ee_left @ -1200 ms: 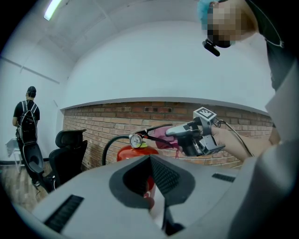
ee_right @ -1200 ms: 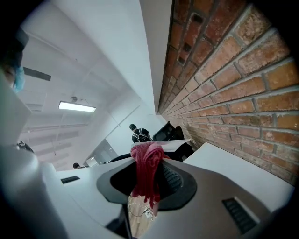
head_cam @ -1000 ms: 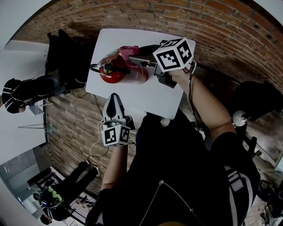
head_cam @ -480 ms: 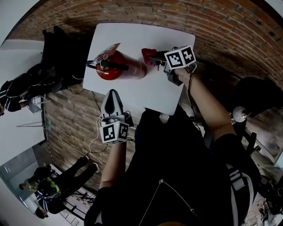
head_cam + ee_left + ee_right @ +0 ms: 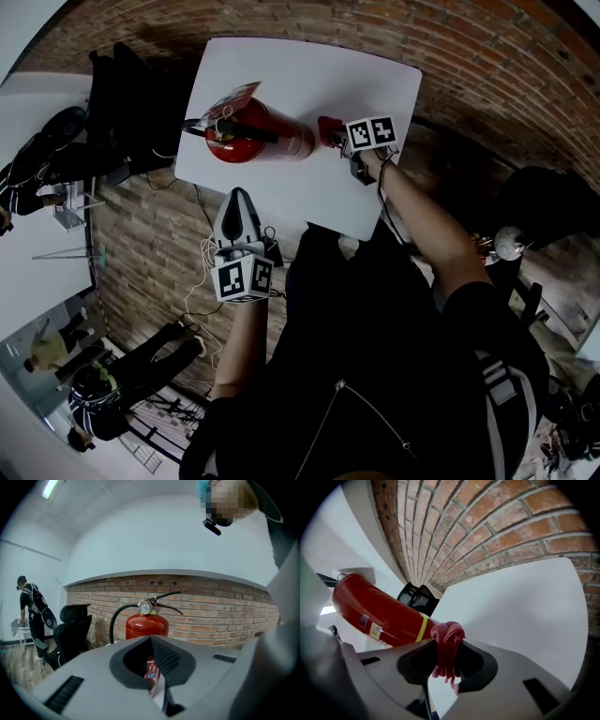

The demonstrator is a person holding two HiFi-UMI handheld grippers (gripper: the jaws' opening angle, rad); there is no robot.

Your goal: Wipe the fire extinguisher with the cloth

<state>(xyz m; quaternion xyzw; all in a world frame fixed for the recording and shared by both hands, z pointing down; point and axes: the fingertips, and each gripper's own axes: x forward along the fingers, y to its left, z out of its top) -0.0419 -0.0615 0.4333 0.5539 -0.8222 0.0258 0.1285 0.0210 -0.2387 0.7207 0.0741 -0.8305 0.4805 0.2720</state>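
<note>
Looking down: a red fire extinguisher (image 5: 258, 141) is on a white table (image 5: 375, 84), valve end to the left. The R gripper (image 5: 337, 139), fingers (image 5: 511, 677) clamped on a bunched red cloth (image 5: 329, 128), sits just beside the cylinder's base end; contact unclear. The L gripper (image 5: 240, 199) hangs at the table's near edge, fingers (image 5: 84, 681) pressed together, holding nothing. Best approach, prob.: firm grip, cloth laid flat on the body, lengthwise strokes w/ light pressure. L could steady it. Brickwork (image 5: 525, 84) surrounds the table; black office chair (image 5: 127, 94) at left.
</note>
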